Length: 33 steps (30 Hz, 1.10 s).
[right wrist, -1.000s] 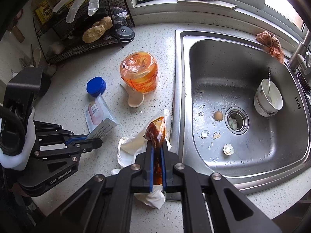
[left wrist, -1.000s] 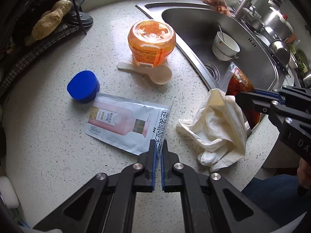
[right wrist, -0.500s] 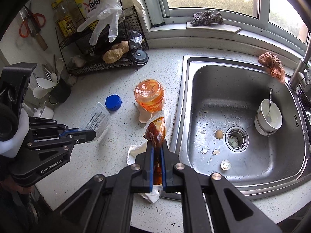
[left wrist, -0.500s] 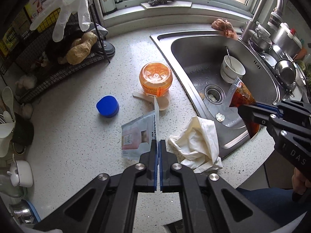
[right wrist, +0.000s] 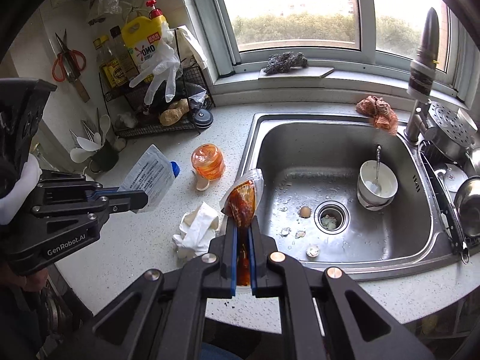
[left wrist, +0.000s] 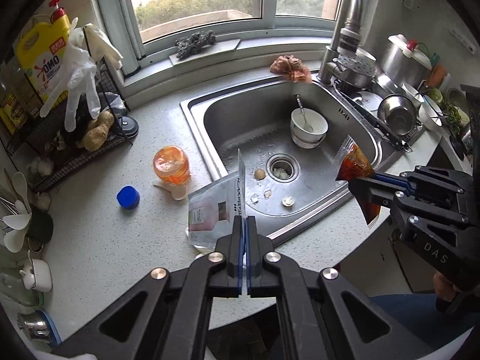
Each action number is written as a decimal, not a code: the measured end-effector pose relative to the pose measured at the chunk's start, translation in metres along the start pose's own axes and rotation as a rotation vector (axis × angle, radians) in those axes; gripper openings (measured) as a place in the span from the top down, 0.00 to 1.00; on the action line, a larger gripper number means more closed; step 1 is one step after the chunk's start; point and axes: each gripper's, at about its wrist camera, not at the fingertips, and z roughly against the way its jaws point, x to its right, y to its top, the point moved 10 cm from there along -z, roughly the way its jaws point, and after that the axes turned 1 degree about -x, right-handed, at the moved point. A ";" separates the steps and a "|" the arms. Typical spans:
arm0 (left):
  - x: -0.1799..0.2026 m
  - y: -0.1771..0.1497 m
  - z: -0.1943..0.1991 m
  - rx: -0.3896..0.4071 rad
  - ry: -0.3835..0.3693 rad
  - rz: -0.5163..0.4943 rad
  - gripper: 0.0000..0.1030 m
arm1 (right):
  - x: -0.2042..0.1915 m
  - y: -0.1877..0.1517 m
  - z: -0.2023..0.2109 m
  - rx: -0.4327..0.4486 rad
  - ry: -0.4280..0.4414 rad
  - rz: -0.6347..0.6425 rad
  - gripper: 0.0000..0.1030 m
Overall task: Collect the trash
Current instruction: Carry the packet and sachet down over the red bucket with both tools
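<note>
Gripping the oily sauce packet [right wrist: 241, 202] and the flat refill pouch [left wrist: 216, 210] by thin edges, we are risking slips and drips, with the right gripper [right wrist: 243, 234] and left gripper [left wrist: 243, 231] both clamped tight.

Orange jar [left wrist: 171, 165], blue cap [left wrist: 128, 197], speckled grey counter [left wrist: 99, 240], red-orange sauce packet [right wrist: 241, 202], yellow detergent bottle [left wrist: 42, 57]

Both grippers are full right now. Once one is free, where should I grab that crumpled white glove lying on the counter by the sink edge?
Pinch the crumpled white glove at its raised fold nearest the sink, coming straight down from above. It lies bunched on the speckled countertop, so the upstanding ridge probably gives the jaws more to close on than the flat edges.
</note>
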 end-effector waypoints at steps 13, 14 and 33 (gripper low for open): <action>0.178 -0.053 -0.005 -0.024 -0.129 -0.107 0.99 | 0.075 -0.109 0.088 -0.007 -0.097 -0.142 0.95; 0.191 -0.060 -0.009 -0.033 -0.141 -0.113 0.99 | 0.080 -0.121 0.092 -0.019 -0.105 -0.160 0.95; 0.323 -0.212 -0.199 -0.385 -0.330 -0.155 0.99 | 0.158 -0.321 0.022 -0.291 -0.145 -0.459 0.95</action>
